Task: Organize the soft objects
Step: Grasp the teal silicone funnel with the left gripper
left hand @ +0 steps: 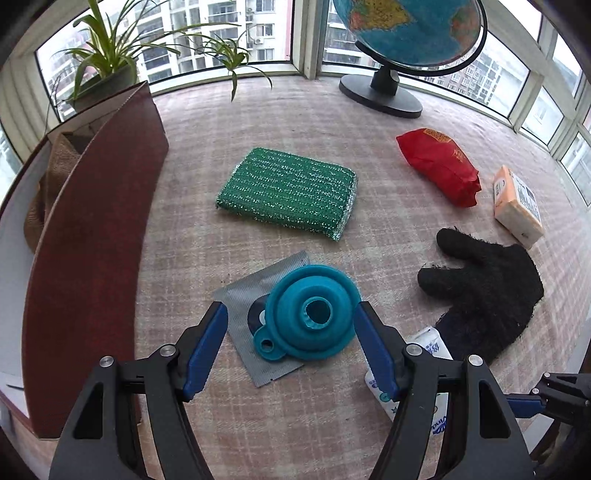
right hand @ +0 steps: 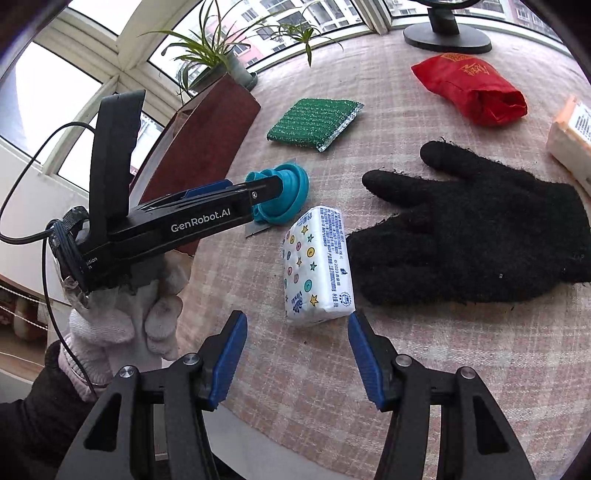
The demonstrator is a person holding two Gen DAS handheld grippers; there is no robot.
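Note:
A teal collapsible funnel (left hand: 312, 317) lies on a grey sachet (left hand: 243, 291) on the checked tablecloth. My left gripper (left hand: 289, 308) is open and straddles the funnel. Its right pad touches the rim and its left pad stands clear. In the right wrist view the left gripper (right hand: 275, 190) reaches in from the left over the funnel (right hand: 291, 195). My right gripper (right hand: 295, 318) is open, and the near end of a white star-printed tissue pack (right hand: 317, 266) sits just at its tips, unpressed. A black knit glove (right hand: 480, 229) lies flat beside the pack.
A green glitter sponge (left hand: 288, 192), a red pouch (left hand: 439, 166) and an orange-and-white pack (left hand: 517, 206) lie farther back. A brown box (left hand: 92, 240) stands along the left edge. A globe (left hand: 406, 29) and a potted plant (left hand: 107, 55) are by the window. A white-gloved hand (right hand: 122, 321) holds the left gripper.

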